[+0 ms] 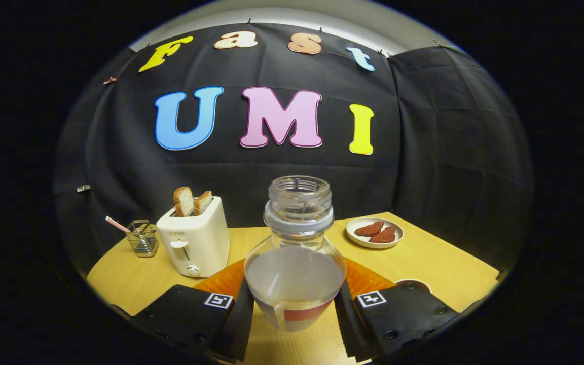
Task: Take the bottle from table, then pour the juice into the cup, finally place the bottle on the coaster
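The gripper [294, 319] is nearest, its two fingers pinching the lower body of the bottle [296, 263] from the left and right. The bottle stands upright between them, uncapped, clear, about half full of pale cloudy liquid, with a band of label near its base. Behind and under it lies an orange coaster [221, 280] on the wooden table [444, 268]. Just right of the right finger, the rim of a cup [413, 283] peeks out. To the far left stands a white toaster [194, 241] with two slices of toast, and further left a small wire basket [142, 238]. To the far right sits a small plate [374, 233] with reddish-brown pieces of food.
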